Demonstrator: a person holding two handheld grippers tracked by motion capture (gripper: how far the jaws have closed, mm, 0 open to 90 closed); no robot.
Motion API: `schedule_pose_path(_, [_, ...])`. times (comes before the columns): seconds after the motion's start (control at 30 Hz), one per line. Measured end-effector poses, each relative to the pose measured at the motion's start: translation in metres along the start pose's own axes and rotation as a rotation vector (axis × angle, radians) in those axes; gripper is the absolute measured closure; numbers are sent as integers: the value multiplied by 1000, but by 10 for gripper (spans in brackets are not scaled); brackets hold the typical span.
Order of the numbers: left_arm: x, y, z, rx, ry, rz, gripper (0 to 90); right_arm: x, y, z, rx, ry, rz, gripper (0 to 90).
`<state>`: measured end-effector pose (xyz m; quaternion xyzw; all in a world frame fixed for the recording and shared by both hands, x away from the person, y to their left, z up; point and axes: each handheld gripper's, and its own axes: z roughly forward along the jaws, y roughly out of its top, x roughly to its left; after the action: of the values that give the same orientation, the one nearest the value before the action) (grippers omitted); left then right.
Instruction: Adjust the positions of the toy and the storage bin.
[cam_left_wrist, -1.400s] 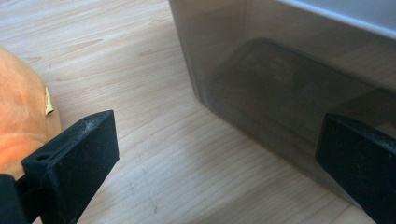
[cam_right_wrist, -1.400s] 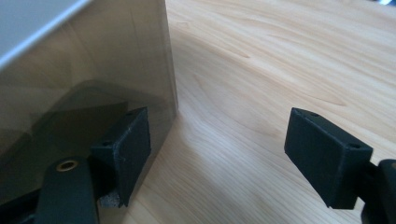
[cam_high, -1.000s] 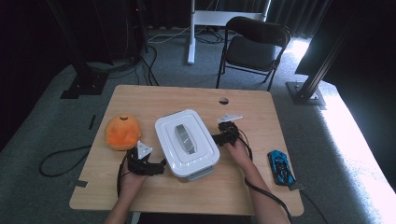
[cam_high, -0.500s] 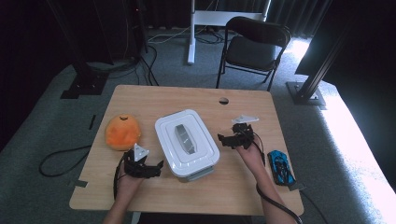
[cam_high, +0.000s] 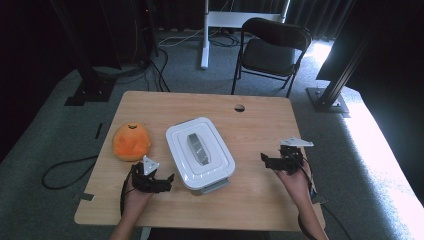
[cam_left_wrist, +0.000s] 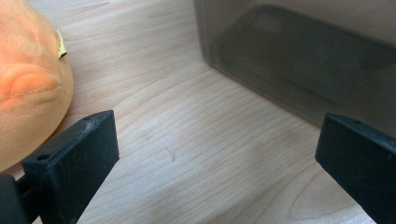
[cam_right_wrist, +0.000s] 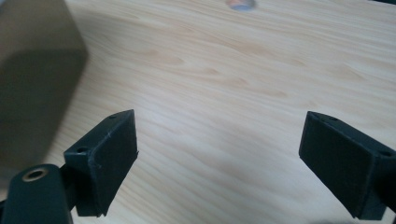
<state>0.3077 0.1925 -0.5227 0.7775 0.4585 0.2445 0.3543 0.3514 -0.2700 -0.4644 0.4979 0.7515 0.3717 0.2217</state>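
1. White box (cam_high: 200, 152) with a lid, sitting in the middle of the wooden table (cam_high: 260, 120). Landmark for everything below.
2. Soft orange toy (cam_high: 131, 141) lying to the left of the box, close but not touching.
3. Left gripper (cam_high: 167, 178) down at the box's near left corner, just beside it, resting low on the table. Jaws wide apart, nothing between them, just bare wood. Grey side of the box right ahead and the orange toy off to one side in the left gripper view.
4. Right gripper (cam_high: 264, 159) well to the right of the box, apart from it. Jaws just been opening, now wide, nothing held. Bare wood ahead, box edge off to one side in the right gripper view.
5. Small round hole (cam_high: 239, 107) in the table behind the box.
6. Black folding chair (cam_high: 272, 50) on the floor far behind the box, past the table.
7. Nothing blocking either gripper from the box.
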Motion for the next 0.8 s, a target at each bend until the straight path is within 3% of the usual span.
schedule_pose_path(0.2, [-3, 1, 1, 3, 8, 14, 0, -23, -26, -20, 20, -93, 39, 109])
schedule_pose_path(0.27, [-4, 1, 1, 2, 25, 25, 0, -30, -35, -27, 17, -116, 71, 108])
schedule_pose_path(0.43, [-4, 1, 2, 7, 18, 25, 0, -45, -55, -35, 32, -171, 130, 109])
schedule_pose_path(0.47, [-4, 0, 2, 10, 17, 25, 0, -45, -55, -35, 32, -171, 130, 109])
schedule_pose_path(0.5, [-4, 0, 1, 13, 18, 27, 0, -49, -63, -36, 50, -164, 165, 109])
schedule_pose_path(0.63, [-2, -2, 0, 25, 22, 25, 1, -50, -71, -37, 64, -186, 176, 109])
schedule_pose_path(0.67, [-2, -3, 0, 25, 29, 26, 1, -51, -78, -36, 85, -185, 200, 109])
schedule_pose_path(0.8, [-1, -5, 0, 32, 33, 23, 0, -50, -91, -27, 150, -224, 189, 109])
